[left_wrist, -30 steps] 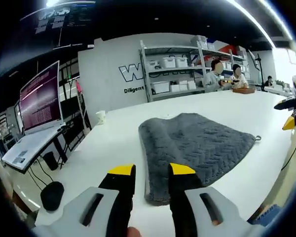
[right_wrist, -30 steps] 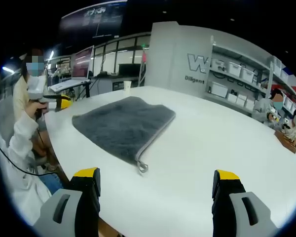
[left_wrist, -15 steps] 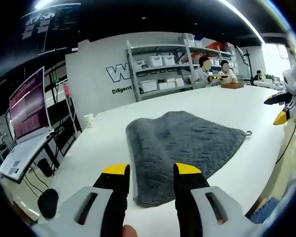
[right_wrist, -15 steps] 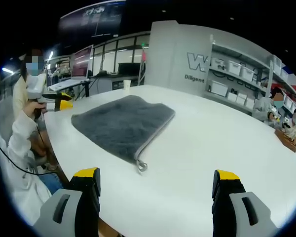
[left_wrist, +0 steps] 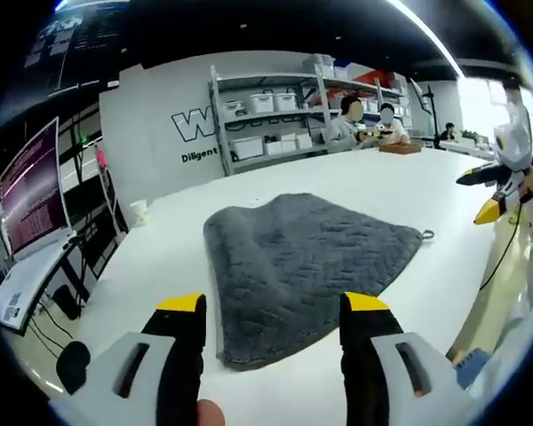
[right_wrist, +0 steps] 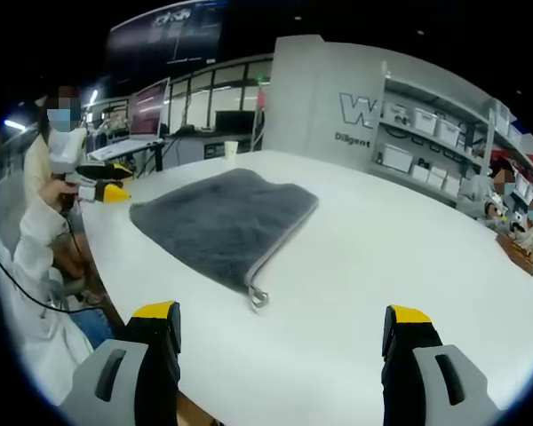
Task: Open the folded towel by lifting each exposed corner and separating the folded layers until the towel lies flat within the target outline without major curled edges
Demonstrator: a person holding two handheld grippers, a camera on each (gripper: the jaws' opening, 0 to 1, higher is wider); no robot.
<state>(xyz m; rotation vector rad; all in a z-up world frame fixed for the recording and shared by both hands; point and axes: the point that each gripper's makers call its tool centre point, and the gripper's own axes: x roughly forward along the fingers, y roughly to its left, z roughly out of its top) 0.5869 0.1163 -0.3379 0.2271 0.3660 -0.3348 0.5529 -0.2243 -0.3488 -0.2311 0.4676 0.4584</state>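
Towel (left_wrist: 302,262) (right_wrist: 218,222): grey, plush, herringbone weave, folded, lay flat on the white worktop (left_wrist: 444,191) (right_wrist: 409,257) near its edge by the person. Hanging loop (right_wrist: 258,298) at one corner; folded edge faced the left gripper (left_wrist: 271,306). Bare smooth worktop all round, widest beyond the loop side. Left gripper off the towel, jaws parted, holding nothing. Right gripper (right_wrist: 280,312) wide apart, holding nothing, just short of the loop.

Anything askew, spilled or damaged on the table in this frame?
Nothing stands out. The grey towel lies folded on the white table, slightly rumpled along its far edge, its hanging loop flat beside one corner. Both tongs, left and right, hover open, apart from it.
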